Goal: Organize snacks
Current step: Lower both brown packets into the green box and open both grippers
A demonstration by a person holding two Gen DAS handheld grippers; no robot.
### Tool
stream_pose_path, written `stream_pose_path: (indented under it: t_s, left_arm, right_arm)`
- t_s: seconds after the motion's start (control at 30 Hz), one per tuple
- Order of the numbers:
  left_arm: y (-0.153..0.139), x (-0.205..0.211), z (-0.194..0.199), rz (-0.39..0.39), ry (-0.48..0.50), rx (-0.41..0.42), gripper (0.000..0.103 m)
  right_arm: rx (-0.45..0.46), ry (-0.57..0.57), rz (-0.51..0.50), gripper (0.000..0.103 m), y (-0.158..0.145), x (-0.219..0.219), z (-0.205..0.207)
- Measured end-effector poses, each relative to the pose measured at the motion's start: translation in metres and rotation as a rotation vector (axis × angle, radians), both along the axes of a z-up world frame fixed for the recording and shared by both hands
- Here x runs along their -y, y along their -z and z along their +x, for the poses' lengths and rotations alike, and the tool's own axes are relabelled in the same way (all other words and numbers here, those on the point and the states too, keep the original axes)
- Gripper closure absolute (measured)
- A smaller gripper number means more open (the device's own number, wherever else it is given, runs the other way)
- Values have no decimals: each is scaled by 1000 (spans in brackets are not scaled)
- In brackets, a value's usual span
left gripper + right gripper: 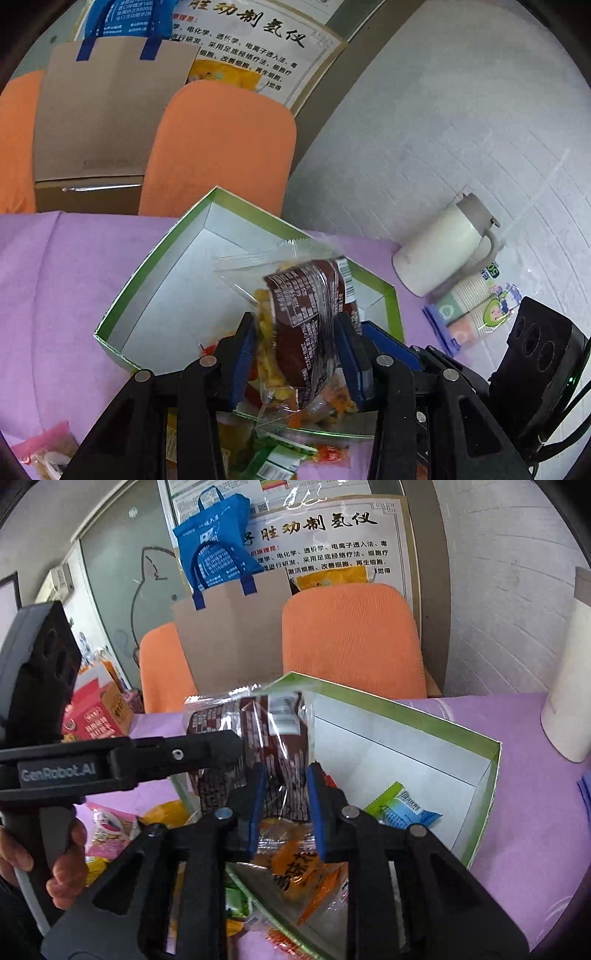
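Observation:
A brown snack packet (306,317) in a clear wrapper hangs over the open green-rimmed white box (155,280). My left gripper (297,352) is shut on it, blue pads pressing both sides. In the right wrist view the same packet (284,771) sits between the narrow-set pads of my right gripper (286,806), which is shut on its lower part. The left gripper (232,746) reaches in from the left and touches the packet's upper part. Inside the box (406,716) lie an orange packet (299,864) and a green-and-blue snack (402,805).
Loose snacks lie on the purple tablecloth (55,295) near the box's front, among them a pink one (48,446). A white jug (443,251) and a sleeve of paper cups (469,314) stand to the right. Orange chairs (351,638) are behind. A hand (66,867) holds the left gripper's handle.

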State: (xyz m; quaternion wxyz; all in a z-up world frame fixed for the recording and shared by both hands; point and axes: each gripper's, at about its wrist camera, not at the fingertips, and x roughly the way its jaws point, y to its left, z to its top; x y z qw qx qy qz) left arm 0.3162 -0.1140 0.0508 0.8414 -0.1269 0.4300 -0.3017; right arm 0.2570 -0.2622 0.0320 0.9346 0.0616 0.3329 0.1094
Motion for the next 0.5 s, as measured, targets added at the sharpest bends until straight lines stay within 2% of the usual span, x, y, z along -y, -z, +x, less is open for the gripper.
stream_pose_path:
  t_s: [0.03,0.07,0.1,0.17,0.3,0.5]
  left_arm:
    - [5,-2,3,23,-23,-17,37]
    - [8,-5,3,38,-52,-18,17]
    - [10,-9,2,46,-85,-6,11]
    - [12,-15,-1,56,-109,16,10]
    - [15,-21,-5,71,-118,-3,10]
    - [-1,-33,-36,41,-102,8,10]
  right_arm:
    - [-12,13,-38,52,5,-2,2]
    - [-14,32,-70,35,8,-3,2]
    - [2,45,-89,31,11,-2,-1]
    - [23,48,-98,31,13,1,-6]
    - [12,43,-92,31,14,5,-18]
    - [41,19,-95,30,-8,4,-50]
